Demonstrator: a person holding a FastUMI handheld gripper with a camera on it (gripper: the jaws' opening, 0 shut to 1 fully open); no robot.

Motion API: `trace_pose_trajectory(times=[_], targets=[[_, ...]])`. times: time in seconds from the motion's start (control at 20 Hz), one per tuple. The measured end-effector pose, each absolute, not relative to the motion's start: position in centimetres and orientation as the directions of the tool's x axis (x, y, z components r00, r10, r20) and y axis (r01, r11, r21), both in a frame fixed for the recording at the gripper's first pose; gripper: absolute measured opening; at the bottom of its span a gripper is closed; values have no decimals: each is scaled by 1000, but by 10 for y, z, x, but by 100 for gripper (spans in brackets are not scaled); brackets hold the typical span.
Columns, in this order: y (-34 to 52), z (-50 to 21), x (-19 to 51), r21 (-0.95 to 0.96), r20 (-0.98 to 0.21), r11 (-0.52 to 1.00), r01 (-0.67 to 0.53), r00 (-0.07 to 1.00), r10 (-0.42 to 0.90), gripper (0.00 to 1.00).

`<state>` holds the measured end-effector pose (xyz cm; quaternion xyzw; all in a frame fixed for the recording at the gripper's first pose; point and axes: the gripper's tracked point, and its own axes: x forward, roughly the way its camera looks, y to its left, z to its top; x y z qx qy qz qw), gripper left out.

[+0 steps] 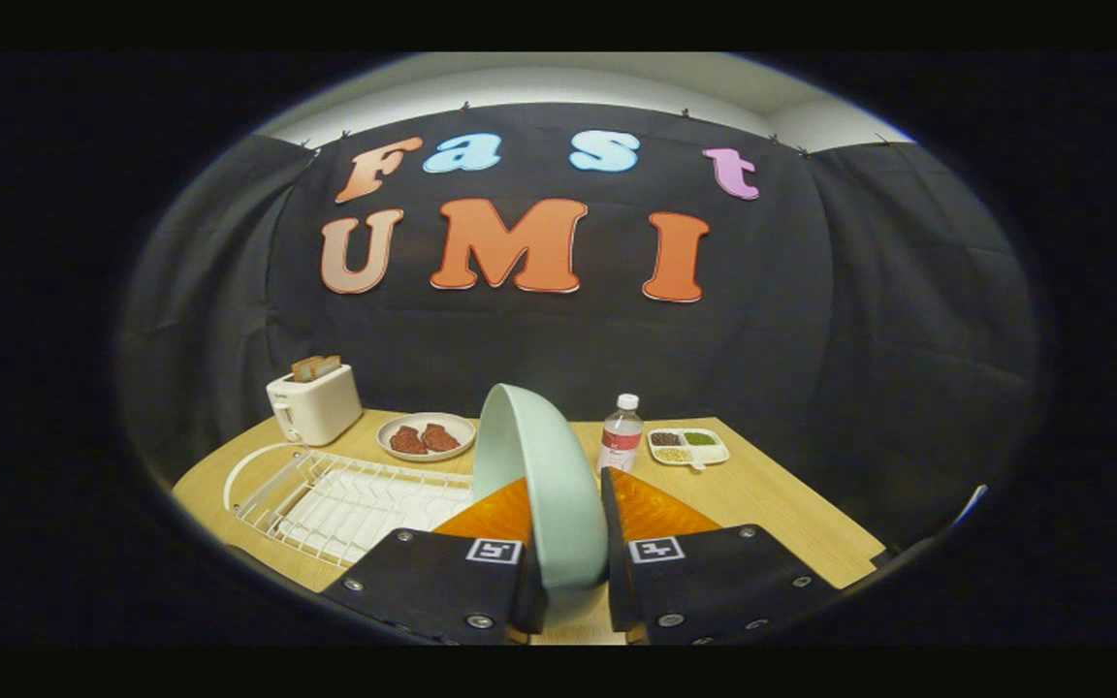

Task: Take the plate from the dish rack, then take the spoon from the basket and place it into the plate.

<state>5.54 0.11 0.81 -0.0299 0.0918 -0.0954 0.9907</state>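
Observation:
A pale green plate (534,456) stands on edge between my two fingers, held above the wooden table (791,523). My gripper (568,499) is shut on the plate's rim, one finger on each face. The white wire dish rack (345,499) lies on the table to the left of the fingers, below the plate. The plate hides the table straight ahead of the fingers.
A white toaster (314,402) with bread slices stands at the back left. Beside it sits a white plate with two brown pieces (426,436). A water bottle (622,433) and a divided dish of grains (687,447) stand beyond the right finger.

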Motion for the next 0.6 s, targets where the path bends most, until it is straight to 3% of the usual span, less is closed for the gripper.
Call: trace_pose_trajectory(times=[0.6], targets=[[4,-56,-40,151,-279,983,102,959,-56,26]])
